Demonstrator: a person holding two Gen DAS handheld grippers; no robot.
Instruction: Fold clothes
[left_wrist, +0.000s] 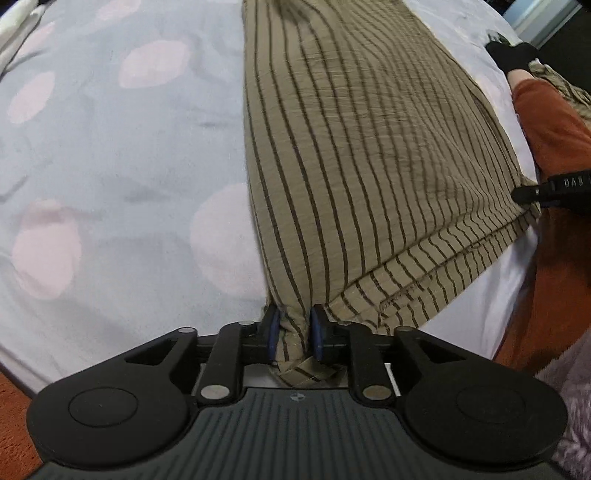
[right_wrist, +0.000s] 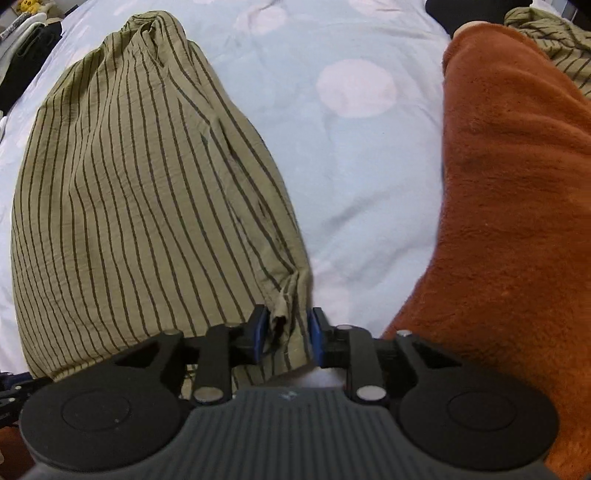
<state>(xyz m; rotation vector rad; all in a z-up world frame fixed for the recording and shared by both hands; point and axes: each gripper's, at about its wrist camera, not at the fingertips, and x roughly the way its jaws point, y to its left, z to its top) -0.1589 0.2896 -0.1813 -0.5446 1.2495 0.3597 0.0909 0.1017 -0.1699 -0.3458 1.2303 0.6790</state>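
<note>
An olive-tan garment with dark stripes (left_wrist: 362, 155) lies stretched over a pale blue bedsheet with pink spots (left_wrist: 110, 147). My left gripper (left_wrist: 293, 332) is shut on the garment's near left corner, with cloth bunched between its blue pads. In the right wrist view the same garment (right_wrist: 140, 192) spreads away from me, and my right gripper (right_wrist: 286, 334) is shut on its near right corner. The right gripper's tip also shows in the left wrist view (left_wrist: 535, 190) at the garment's far right corner.
A person's leg in rust-orange fleece (right_wrist: 517, 221) lies along the right of the bed, with a black sock (left_wrist: 513, 55). More striped cloth (right_wrist: 554, 44) sits beyond the leg. Dark clothes (right_wrist: 26, 55) lie at the far left.
</note>
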